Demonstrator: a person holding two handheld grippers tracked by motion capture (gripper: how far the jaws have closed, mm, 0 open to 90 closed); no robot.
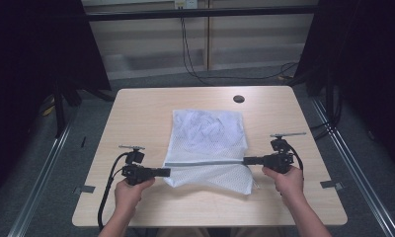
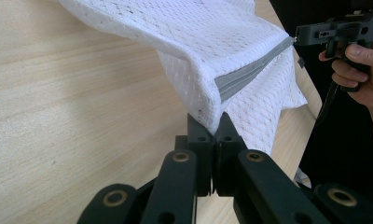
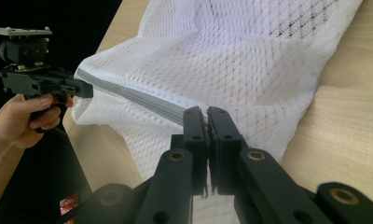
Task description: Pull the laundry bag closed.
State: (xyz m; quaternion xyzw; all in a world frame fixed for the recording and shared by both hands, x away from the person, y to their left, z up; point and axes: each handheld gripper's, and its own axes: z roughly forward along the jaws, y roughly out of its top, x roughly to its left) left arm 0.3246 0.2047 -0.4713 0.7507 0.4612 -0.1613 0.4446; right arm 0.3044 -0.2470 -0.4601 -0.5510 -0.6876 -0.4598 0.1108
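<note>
A: What's the item?
B: White mesh laundry bag (image 1: 208, 143), open-weave netting, soft and crumpled, roughly rectangular. A grey zipper band (image 1: 203, 162) runs across its near end. It lies mid-worktop, with the zipper edge lifted and stretched taut between the two tools.

A: Grip state?
B: Left hand-held gripper (image 1: 165, 172) is clamped on the left end of the zipper edge; in its own view the black jaws are pressed together with the mesh pinched between them (image 2: 216, 125). Right hand-held gripper (image 1: 246, 160) is closed on the right end of the zipper, jaws nearly touching, with the fabric running into them (image 3: 205, 116).

A: Anything per-view worth noting?
B: The high view gives the layout: light wood-grain worktop (image 1: 136, 113) with rounded corners, a dark round grommet hole (image 1: 238, 98) near the far edge, both hands (image 1: 131, 190) at the near side, and grey carpet floor (image 1: 47, 163) around it. The far part of the bag rests flat on the worktop.
B: The gripper views give texture: the diamond knit pattern and a folded hem along the zipper. Each also catches the opposite tool end-on, with fingers (image 2: 357, 70) wrapped round its handle. The right gripper view shows the grey plate (image 3: 19, 31) on top of the left tool.
</note>
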